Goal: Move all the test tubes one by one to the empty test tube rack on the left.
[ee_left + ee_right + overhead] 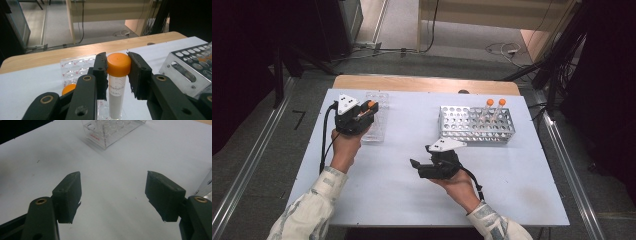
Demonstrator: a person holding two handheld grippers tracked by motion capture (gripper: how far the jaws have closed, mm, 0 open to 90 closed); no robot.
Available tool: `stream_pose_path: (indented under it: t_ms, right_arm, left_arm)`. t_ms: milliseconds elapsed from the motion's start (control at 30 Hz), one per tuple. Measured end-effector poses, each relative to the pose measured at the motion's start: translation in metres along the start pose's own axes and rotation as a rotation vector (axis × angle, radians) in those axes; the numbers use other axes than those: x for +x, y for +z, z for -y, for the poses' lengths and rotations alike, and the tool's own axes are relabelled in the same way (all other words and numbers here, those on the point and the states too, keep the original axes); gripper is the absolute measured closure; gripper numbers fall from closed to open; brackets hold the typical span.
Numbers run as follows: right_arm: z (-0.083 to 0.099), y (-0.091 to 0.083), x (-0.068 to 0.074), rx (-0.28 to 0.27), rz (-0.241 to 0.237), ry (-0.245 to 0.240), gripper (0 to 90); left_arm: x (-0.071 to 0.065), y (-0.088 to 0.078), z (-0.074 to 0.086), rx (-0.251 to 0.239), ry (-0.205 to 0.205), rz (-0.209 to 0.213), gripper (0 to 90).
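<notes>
Across the tabletop: the white tabletop (pixel 392 190) is carrying everything, with a bare wooden strip at its far edge.
Metal rack: the perforated metal rack (pixel 477 125) is standing beyond the right claw, and two orange-capped tubes (pixel 495 109) are already sitting upright in its far right holes; most of its holes are staying vacant.
Clear tray: the clear tray (pixel 377 116) is lying directly under and just beyond the left claw; in the left gripper view a second orange cap (pixel 68 88) is showing low in it, left of the jaws.
Progress: judging by the layout, tubes are being carried from the clear tray to the metal rack; two look delivered, one is being gripped at the tray, at least one more is waiting there, so the work seems roughly halfway or less.
Left claw: the left claw (pixel 117 65) is clamping on the capped tube (pixel 117 75), its pads pressing on either side of the orange cap.
Tube against left claw: the tube is hanging upright between the jaws, cap level with the pad tips, its body running down below them toward the tray; whether its foot is resting in a well I cannot tell.
Right claw: the right claw (pixel 113 195) is hovering with jaws wide apart and nothing between them, bare tabletop beneath, the metal rack just beyond it.
</notes>
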State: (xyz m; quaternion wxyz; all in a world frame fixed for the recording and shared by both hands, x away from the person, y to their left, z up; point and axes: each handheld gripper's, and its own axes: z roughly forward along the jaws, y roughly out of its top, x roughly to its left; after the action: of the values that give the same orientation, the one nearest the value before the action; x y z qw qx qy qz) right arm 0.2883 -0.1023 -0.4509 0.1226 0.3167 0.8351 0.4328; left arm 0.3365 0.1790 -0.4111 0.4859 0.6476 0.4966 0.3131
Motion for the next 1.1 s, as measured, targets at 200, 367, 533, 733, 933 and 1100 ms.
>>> stream_pose_path:
  t_ms: [200,367,533,733,933,1100]
  right_arm:
    - [0.000,-0.001,-0.001,-0.007,0.002,0.001,28.2]
    - [0.000,-0.002,-0.001,-0.005,0.002,-0.003,28.2]
    - [0.000,-0.001,-0.001,-0.006,0.001,0.001,28.2]
    - [0.000,0.000,0.000,-0.001,0.000,-0.002,28.2]
    - [0.000,-0.001,-0.001,-0.005,0.001,0.002,28.2]
    - [0.000,-0.003,-0.002,-0.010,0.006,0.005,28.3]
  left_arm:
    - [-0.006,0.004,0.004,0.027,0.036,-0.010,69.4]
    - [-0.008,0.005,0.008,0.028,0.043,-0.014,69.3]
    - [-0.005,0.004,0.016,0.043,0.030,-0.016,68.9]
    - [-0.004,0.002,0.016,0.035,0.026,-0.009,65.1]
    - [-0.004,-0.001,0.014,0.019,0.017,-0.003,59.0]
    - [-0.006,-0.009,0.012,0.021,0.008,0.012,52.5]
